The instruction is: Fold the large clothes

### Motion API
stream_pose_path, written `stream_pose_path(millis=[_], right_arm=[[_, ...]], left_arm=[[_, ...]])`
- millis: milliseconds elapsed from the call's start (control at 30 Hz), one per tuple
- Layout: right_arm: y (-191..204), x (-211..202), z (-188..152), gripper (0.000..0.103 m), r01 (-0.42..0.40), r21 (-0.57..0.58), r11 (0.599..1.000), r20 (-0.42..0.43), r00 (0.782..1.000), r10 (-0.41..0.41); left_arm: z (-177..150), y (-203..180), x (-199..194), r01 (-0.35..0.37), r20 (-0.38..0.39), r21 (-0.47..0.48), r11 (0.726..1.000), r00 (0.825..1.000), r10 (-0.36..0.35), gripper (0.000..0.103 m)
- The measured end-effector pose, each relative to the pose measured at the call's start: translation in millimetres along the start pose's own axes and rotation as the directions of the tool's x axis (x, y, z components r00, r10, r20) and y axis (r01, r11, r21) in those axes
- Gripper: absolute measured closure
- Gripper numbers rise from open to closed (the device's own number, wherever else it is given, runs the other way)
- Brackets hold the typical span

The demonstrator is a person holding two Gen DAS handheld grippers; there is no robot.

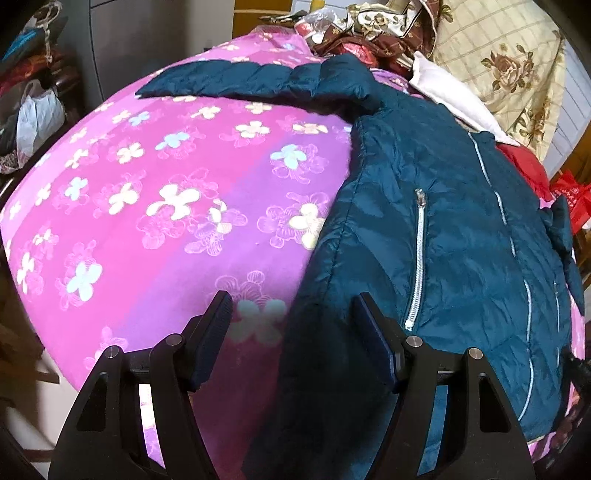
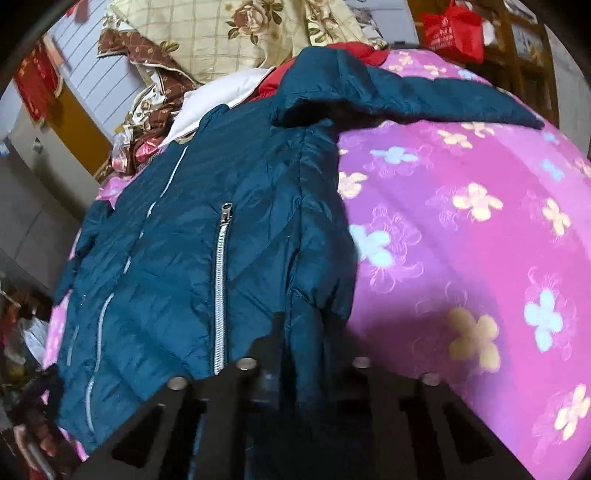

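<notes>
A dark teal padded jacket (image 1: 443, 221) lies spread on a pink flowered bedspread (image 1: 166, 184), front up, with white pocket zips (image 1: 417, 266). One sleeve (image 1: 240, 79) stretches out sideways across the bed. My left gripper (image 1: 295, 325) is open over the jacket's side edge; the fabric lies between its fingers, and the left pad (image 1: 218, 332) stands apart over bare bedspread. In the right wrist view the jacket (image 2: 221, 184) lies the other way round, its sleeve (image 2: 424, 96) reaching right. My right gripper (image 2: 303, 332) is shut on the jacket's side edge beside the pocket zip (image 2: 221, 288).
Cream rose-print pillows (image 1: 498, 62) and crumpled brown bedding are heaped at the head of the bed, with a white cloth (image 1: 443, 88) and a red garment (image 1: 524, 162) by the collar. A red bag (image 2: 454, 29) sits beyond the bed. Bags and clutter (image 1: 33, 110) stand at the bedside.
</notes>
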State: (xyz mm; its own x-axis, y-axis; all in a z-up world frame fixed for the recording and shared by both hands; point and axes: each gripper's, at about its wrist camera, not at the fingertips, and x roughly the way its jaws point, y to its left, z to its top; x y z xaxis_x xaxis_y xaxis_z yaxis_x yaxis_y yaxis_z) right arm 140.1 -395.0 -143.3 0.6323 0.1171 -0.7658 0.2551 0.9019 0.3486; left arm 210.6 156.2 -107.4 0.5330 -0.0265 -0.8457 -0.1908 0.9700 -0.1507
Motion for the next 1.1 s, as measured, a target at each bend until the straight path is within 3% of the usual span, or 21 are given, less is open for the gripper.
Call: stream_pose_path(millis=[133,267,367,533,700,867,933,1000,1033,1067,1100], right_arm=[[0.1,-8.5,-8.3,0.095,-0.021,0.014,1.000,-0.005,1.000,0.021],[-0.8,-17.0,-21.7,0.096,-0.031,0.020,0.999,-0.011,0.999,0.032],[-3.2,-22.4,-28.8,0.096,-0.031,0.021,0.999,-0.011,0.999,0.031],[-8.1,-32.5,-35.8,0.097,-0.024,0.033,0.999,-0.009,1.000,0.024],[-10.1,-40.1,-38.4,0.097,0.018,0.007,1.000,-0.004,1.000,-0.018],[0.4,-66.4,-46.5,0.097,0.140,-0.071,0.988,0.035,0.990,-0.137],[7.0,-82.2,-50.3,0.090,0.170,-0.104,0.980,0.072,0.984,-0.163],[14.6,-98.1,-53.1,0.069,0.186,-0.128,0.974,0.116,0.978,-0.172],[17.9,-104.7,-54.3,0.049,0.184,-0.131,0.974,0.137,0.977,-0.166],[24.2,-114.0,-54.4,0.035,0.175,-0.129,0.976,0.172,0.973,-0.151],[31.7,-122.2,-53.9,0.033,0.163,-0.125,0.979,0.207,0.969,-0.135]], left_arm=[[-6.2,-1.2,7.9,-0.035,-0.003,0.022,0.999,0.999,0.035,0.034],[-14.5,-2.4,11.7,-0.001,-0.032,0.040,0.999,0.999,0.003,0.037],[-23.6,-10.4,9.4,0.022,-0.037,0.072,0.997,0.999,-0.019,0.054],[-37.1,-25.1,2.5,0.038,-0.049,0.111,0.993,0.998,-0.033,0.069],[-49.9,-31.6,-10.0,0.034,-0.054,0.135,0.990,0.998,-0.027,0.071],[-54.3,-24.2,-33.5,0.007,-0.026,0.123,0.992,1.000,-0.004,0.071],[-52.6,-18.8,-47.8,0.013,-0.001,0.108,0.994,1.000,-0.013,0.069],[-48.6,-13.8,-67.1,-0.008,0.054,0.090,0.996,0.999,0.004,0.065],[-46.4,-12.0,-75.9,-0.022,0.082,0.083,0.996,0.997,0.015,0.060],[-44.4,-11.1,-83.9,-0.032,0.108,0.078,0.996,0.994,0.023,0.054],[-41.3,-10.4,-95.2,-0.046,0.145,0.071,0.996,0.989,0.035,0.051]])
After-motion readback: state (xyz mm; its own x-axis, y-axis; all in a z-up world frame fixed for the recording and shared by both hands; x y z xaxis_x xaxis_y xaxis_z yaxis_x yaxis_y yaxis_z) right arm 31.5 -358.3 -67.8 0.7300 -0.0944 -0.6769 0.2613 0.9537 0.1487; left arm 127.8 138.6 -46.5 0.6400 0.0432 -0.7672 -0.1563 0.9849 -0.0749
